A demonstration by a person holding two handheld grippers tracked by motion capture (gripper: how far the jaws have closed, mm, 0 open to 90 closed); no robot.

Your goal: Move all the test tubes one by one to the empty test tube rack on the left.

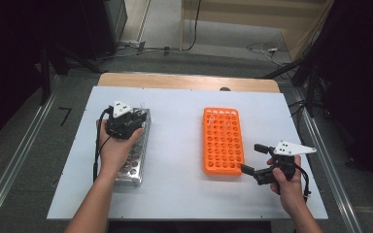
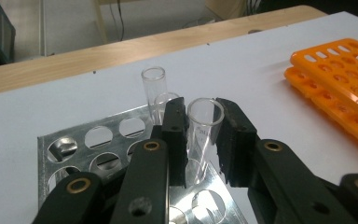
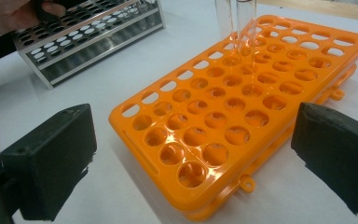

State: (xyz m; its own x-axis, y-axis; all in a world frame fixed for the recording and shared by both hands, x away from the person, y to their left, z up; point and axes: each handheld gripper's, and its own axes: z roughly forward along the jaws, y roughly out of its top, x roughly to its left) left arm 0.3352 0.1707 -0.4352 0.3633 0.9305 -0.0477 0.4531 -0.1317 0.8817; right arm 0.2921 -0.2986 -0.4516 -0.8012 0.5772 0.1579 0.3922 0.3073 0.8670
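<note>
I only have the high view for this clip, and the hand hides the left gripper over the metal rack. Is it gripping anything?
Observer: Yes. In the left gripper view, the left gripper is shut on a clear test tube whose lower end sits in a hole of the metal rack.
Operator: Any other tubes in that rack?
Observer: At least one more upright tube stands just behind the gripped one.
Operator: And the orange rack, anything in it?
Observer: In the right gripper view, clear tubes stand in holes at the far end of the orange rack. The right gripper faces it with its jaws open.
</note>
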